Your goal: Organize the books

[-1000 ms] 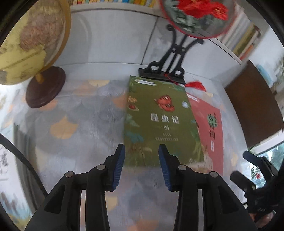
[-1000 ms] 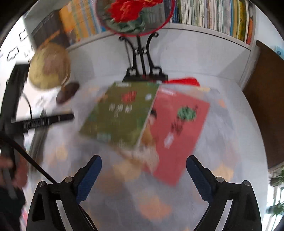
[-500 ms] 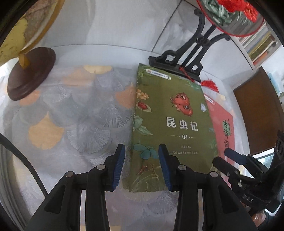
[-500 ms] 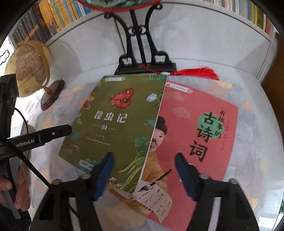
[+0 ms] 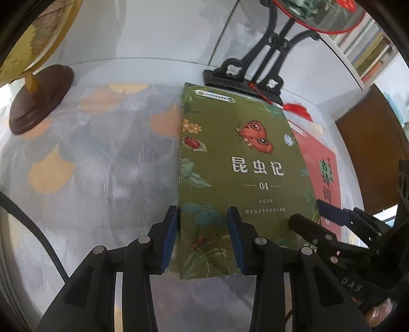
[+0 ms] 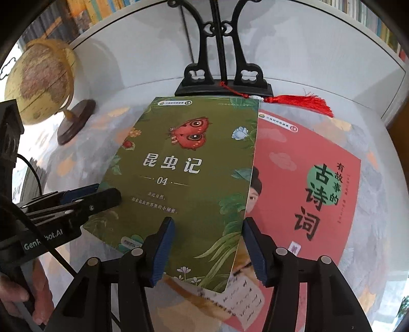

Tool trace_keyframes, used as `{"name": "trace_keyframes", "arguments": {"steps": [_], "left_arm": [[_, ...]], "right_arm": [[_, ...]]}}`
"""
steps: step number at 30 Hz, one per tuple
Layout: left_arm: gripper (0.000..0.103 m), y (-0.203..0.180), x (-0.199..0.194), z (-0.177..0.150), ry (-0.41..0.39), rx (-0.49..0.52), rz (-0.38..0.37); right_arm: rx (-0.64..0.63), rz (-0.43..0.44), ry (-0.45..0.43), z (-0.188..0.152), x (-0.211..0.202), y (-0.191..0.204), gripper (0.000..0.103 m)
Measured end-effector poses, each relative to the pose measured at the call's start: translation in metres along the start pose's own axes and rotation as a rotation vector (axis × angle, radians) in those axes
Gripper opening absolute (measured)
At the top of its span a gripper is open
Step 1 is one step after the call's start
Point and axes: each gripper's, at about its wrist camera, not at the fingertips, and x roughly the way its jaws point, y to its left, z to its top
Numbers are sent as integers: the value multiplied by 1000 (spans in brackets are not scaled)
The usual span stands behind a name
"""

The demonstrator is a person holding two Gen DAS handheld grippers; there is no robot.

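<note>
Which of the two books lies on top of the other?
The green book with the red insect; its right edge overlaps the red book, hiding part of the cover figure's face.

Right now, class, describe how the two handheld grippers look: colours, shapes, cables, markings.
Both the left gripper and the right gripper are black plastic with silver rivets and blue pads on their two fingers. A black cable trails from the left one, whose body bears white lettering.

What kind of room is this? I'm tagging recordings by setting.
Probably a study or home reading corner. Shelves packed with books run behind the table, a desk globe stands on a wooden base, and two children's books, a green book overlapping a red book, lie on the patterned tablecloth.
</note>
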Motion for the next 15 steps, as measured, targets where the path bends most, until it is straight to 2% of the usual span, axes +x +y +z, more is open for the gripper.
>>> {"name": "trace_keyframes", "arguments": {"steps": [3,6,9,12,15], "left_arm": [[35,-4,-11,-23,6,-18,-36],[35,-13,-18,-54,53,-19,-87],[35,-25,-25,-82,79,9,-107],[35,-39,-32,-109,123,44,-122],[35,-54,-35,-133,178,101,-143]], "right_arm": [[-8,30,15,-16,-9,-5,55],[20,46,33,-39,-23,-11,56],[22,14,57,-74,-39,-14,56],[81,18,113,-111,-50,-22,56],[91,6,123,-143,-64,-23,56]]}}
